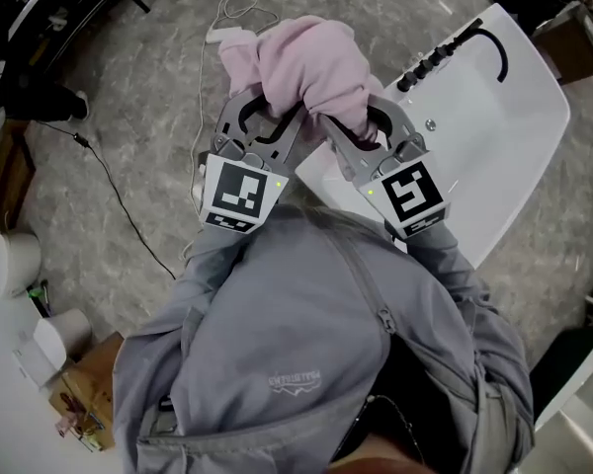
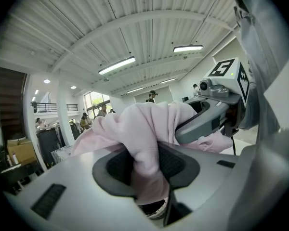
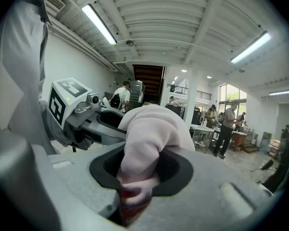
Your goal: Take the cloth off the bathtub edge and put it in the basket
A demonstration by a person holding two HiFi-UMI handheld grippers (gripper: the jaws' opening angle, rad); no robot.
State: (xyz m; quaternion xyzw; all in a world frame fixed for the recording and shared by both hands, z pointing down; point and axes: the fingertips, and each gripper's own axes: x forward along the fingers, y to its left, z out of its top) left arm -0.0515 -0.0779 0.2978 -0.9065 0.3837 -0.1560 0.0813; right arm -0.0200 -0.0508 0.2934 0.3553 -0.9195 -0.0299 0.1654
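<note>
Cloth (image 1: 301,62), pink and bunched up, is held in the air by both grippers, over the grey floor (image 1: 128,97) and near one end of the white bathtub (image 1: 514,117). Left gripper (image 1: 267,107) has its jaws closed narrowly on one fold of it. Right gripper (image 1: 348,117) is clamped in the same way on another fold, just beside the first.

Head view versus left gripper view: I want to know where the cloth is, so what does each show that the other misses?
Only the head view shows the white bathtub and the cable on the floor. Only the left gripper view shows the ceiling lights, distant people and the dark pads pinching a fold. Both show the pink cloth gripped by the left tool and right tool.
</note>
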